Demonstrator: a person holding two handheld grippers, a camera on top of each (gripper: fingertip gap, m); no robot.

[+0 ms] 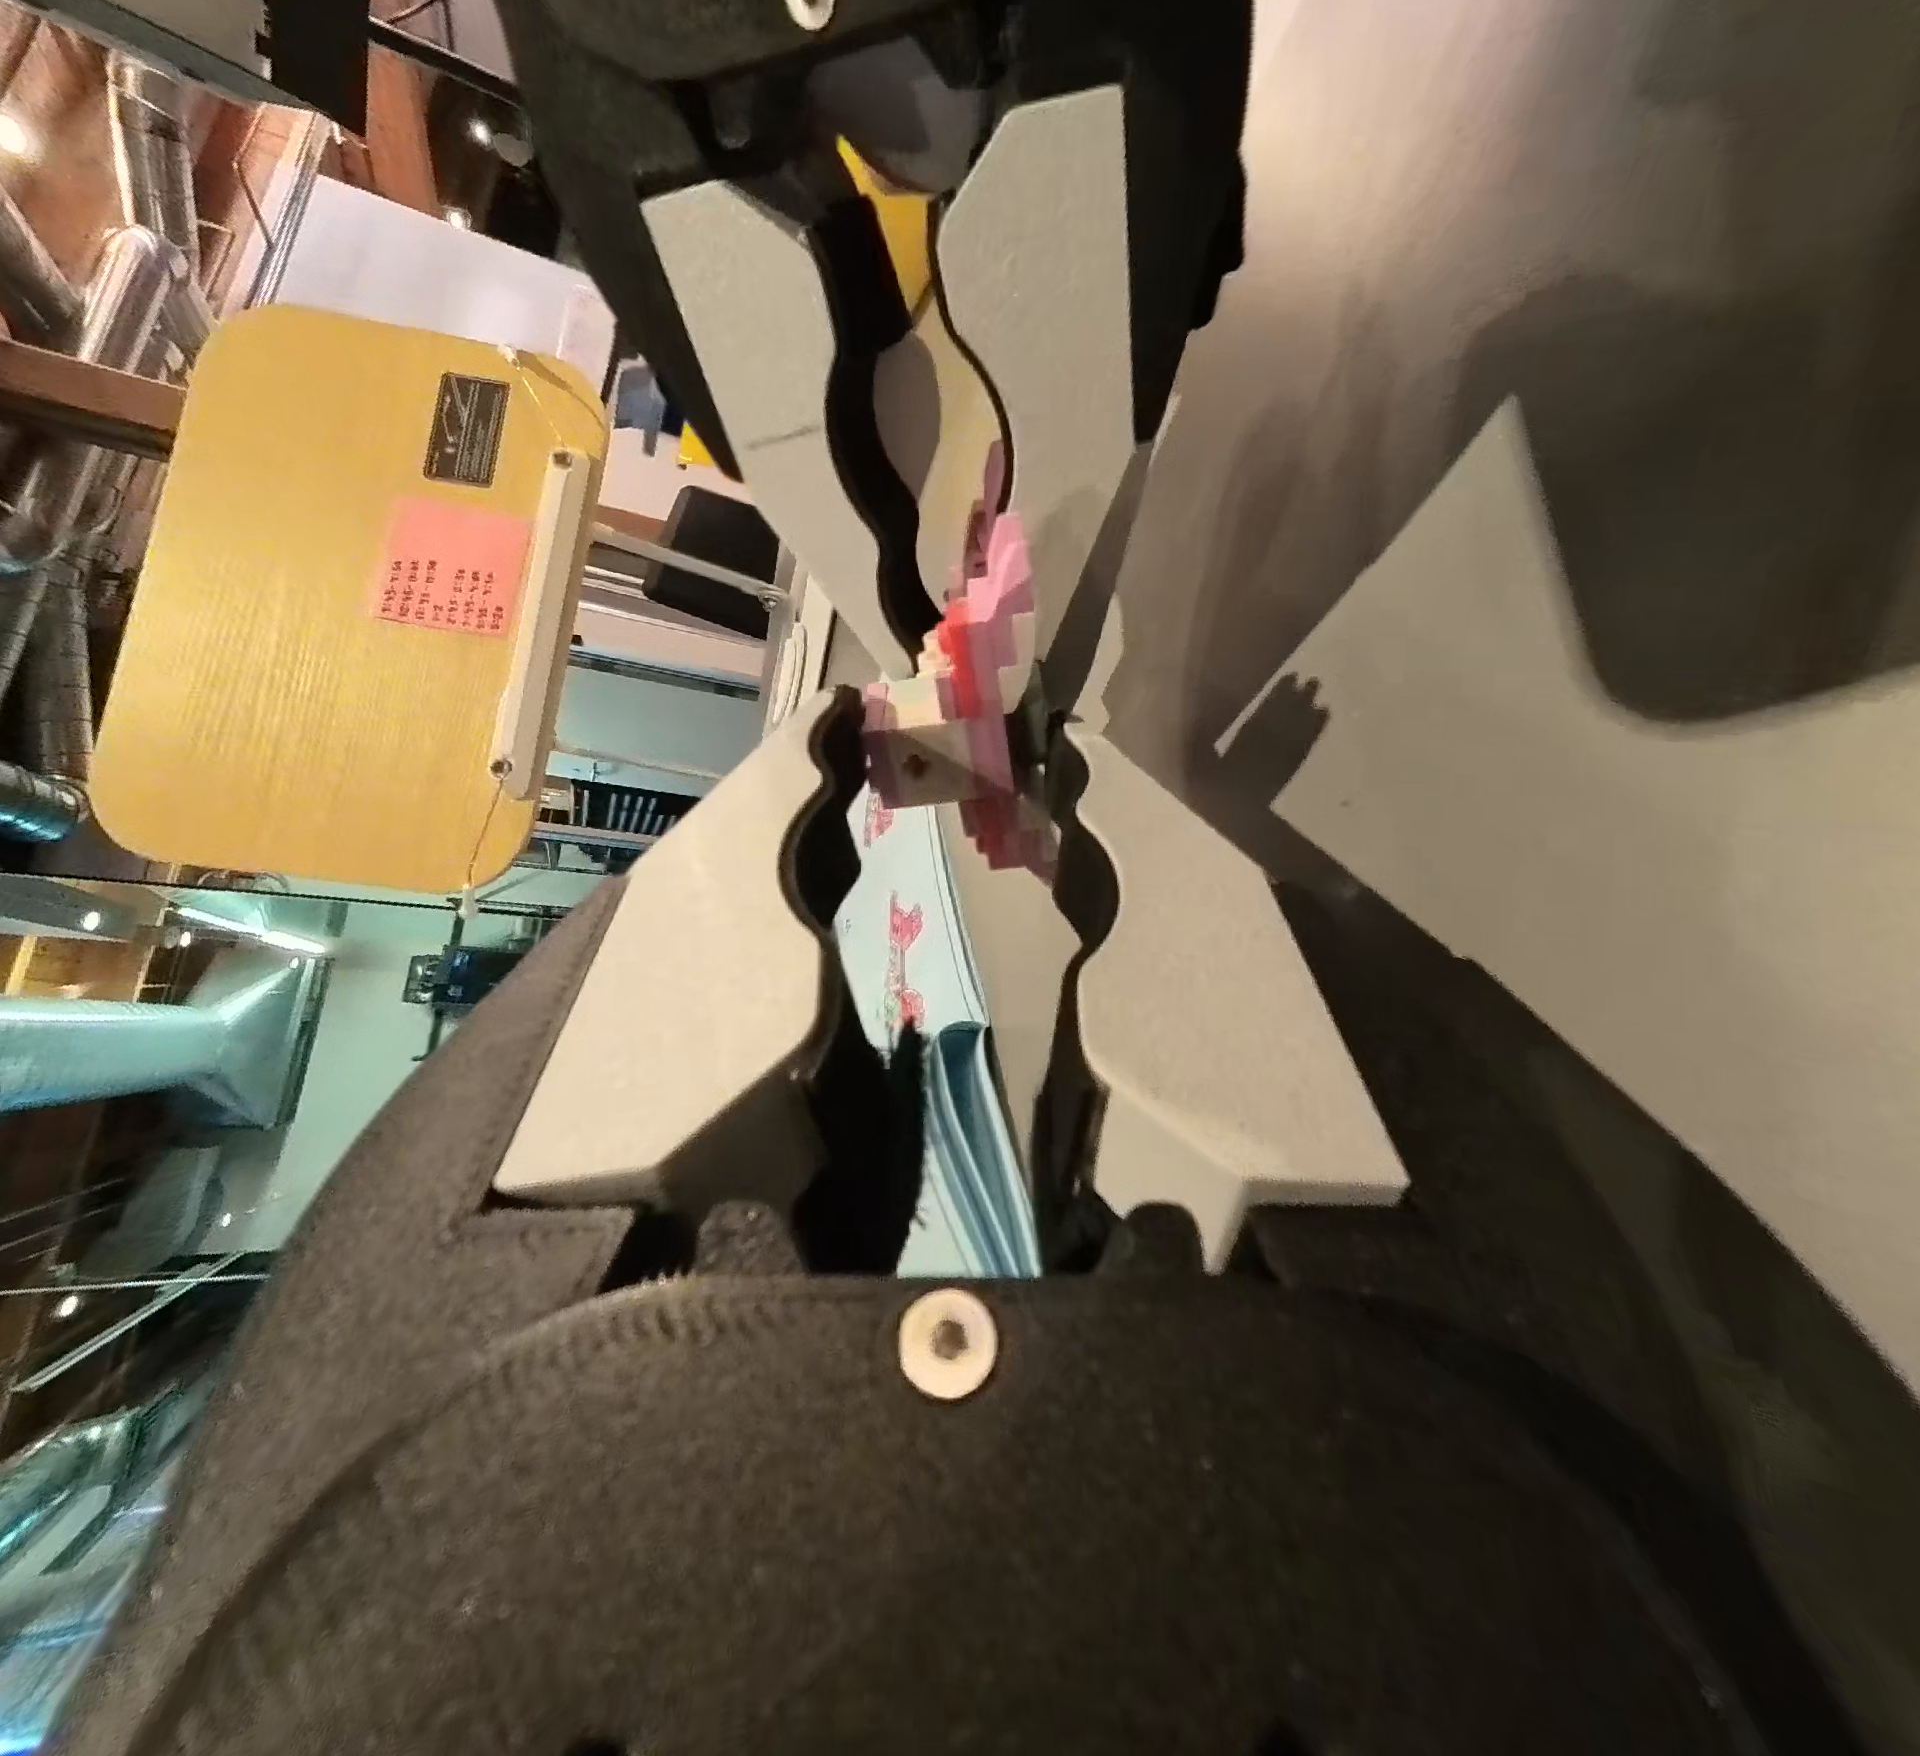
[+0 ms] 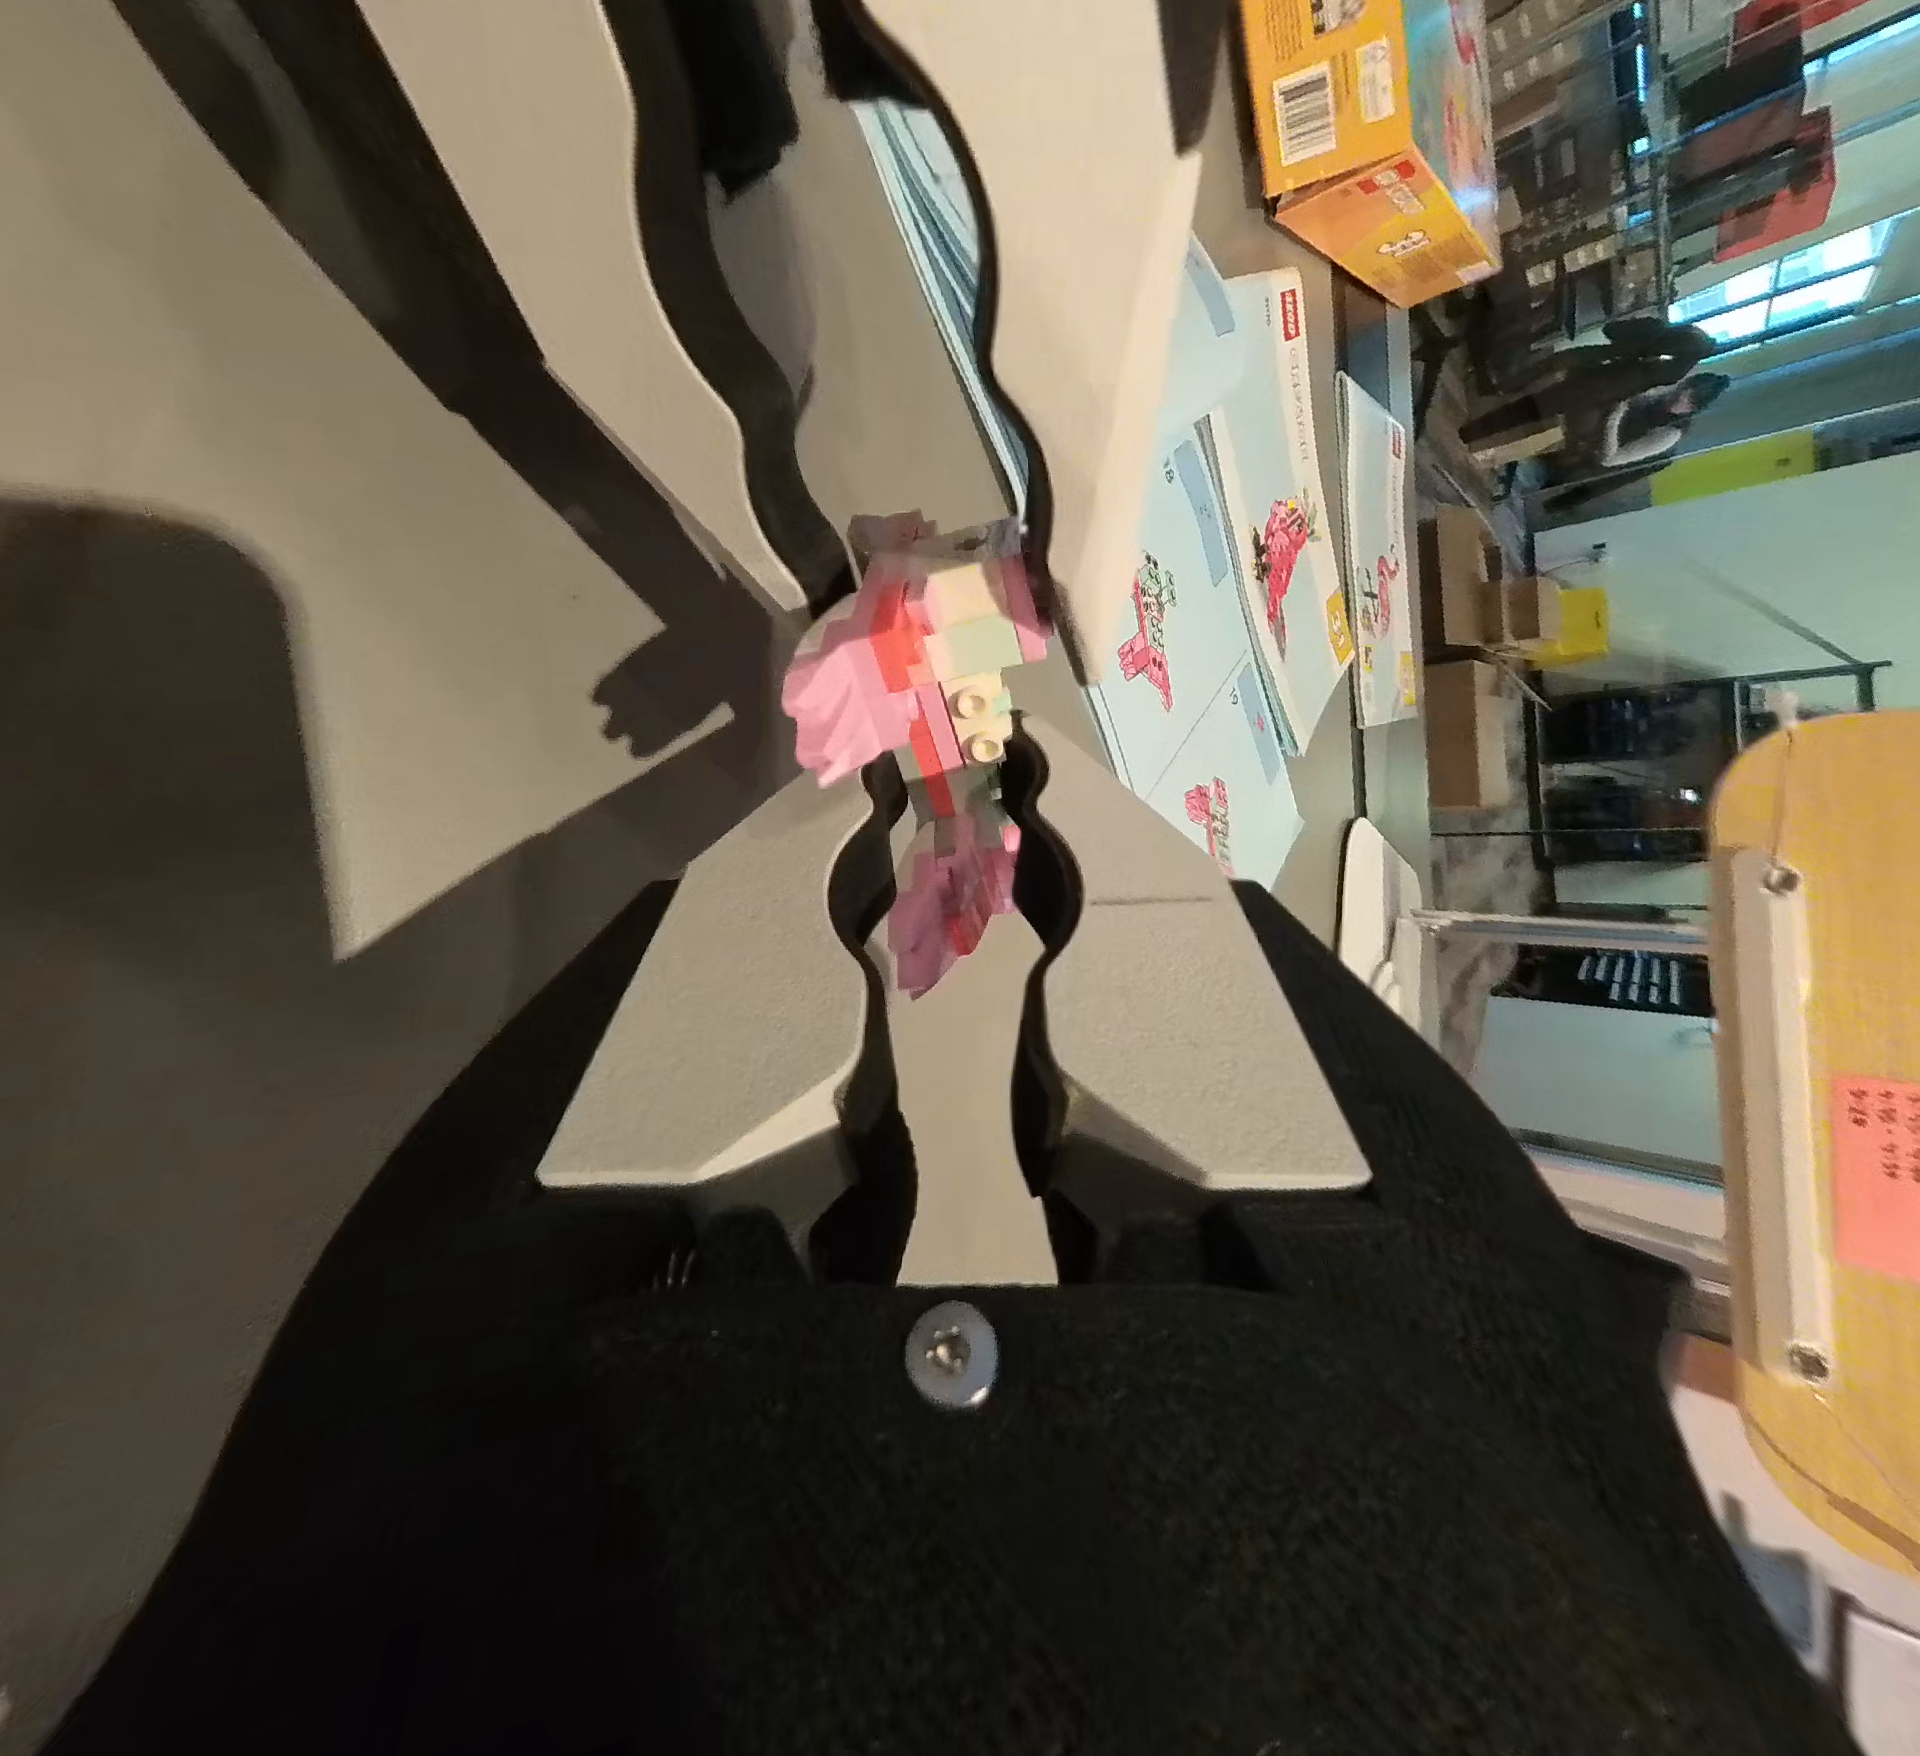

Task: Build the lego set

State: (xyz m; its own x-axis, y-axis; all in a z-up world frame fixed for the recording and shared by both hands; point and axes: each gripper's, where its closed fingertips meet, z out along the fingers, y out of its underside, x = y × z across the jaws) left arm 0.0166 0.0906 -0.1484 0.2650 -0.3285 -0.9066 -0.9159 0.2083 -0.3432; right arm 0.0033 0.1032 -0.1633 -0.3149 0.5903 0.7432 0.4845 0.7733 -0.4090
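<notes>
Both grey-fingered grippers, left gripper (image 1: pixel 951 735) and right gripper (image 2: pixel 951 771), clamp one small pink-red-white brick model (image 2: pixel 914 678) above white table (image 2: pixel 208 304).

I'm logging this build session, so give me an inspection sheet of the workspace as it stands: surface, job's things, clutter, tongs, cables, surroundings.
Surface: pale tabletop, partly covered by paper.
Job's things: pink, red and cream lego model held in the air between both tongs; light-blue instruction booklets lying flat; yellow set box beyond them.
Clutter: wooden board with a pink sticky note at the side.
Tongs: left tongs shut on the model's cream end; right tongs shut on its pink end, facing the left ones.
Cables: thin wire along the wooden board's edge; otherwise nothing seen.
Surroundings: shelving, windows and stacked cardboard boxes in the background.
</notes>
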